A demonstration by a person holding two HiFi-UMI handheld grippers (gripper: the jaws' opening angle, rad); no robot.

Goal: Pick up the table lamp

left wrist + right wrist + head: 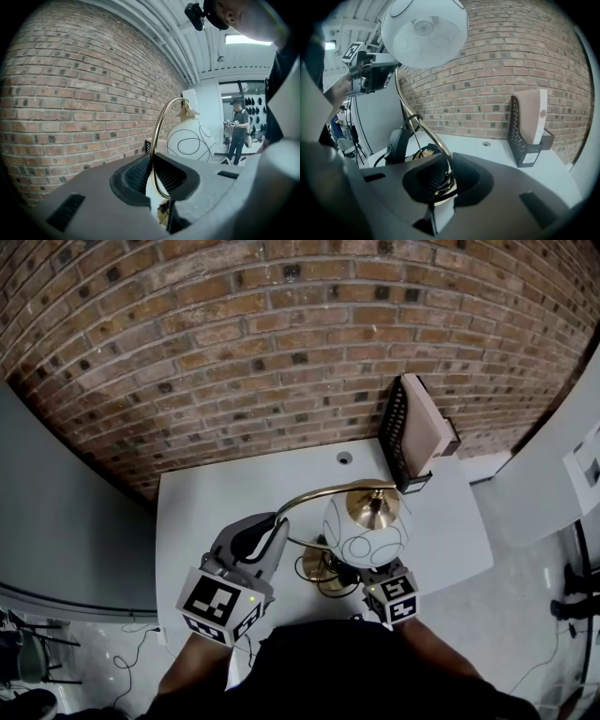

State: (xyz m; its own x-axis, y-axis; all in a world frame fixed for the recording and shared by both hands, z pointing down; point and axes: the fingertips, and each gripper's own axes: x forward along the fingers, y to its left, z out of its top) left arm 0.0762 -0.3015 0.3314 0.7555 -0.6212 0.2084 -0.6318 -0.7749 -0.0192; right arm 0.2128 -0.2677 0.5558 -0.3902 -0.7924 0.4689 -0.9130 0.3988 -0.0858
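Brick wall (281,334) behind your white table (216,502), table lamp (367,531) near its front edge, your left gripper (153,171) clamped on the lamp's curved brass arm (161,136), your right gripper (445,176) clamped on its lower stem (426,133), black mesh file holder (398,432) at the back.

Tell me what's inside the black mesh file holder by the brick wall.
One flat beige case stands upright in the file holder. The mesh side and front lip cover part of it, so anything beneath it is hidden.

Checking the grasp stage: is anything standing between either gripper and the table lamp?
Nothing visible does. The left gripper is already shut on the curved brass arm of the table lamp, the right gripper on the same arm lower down. The mesh file holder stands apart, by the brick wall.
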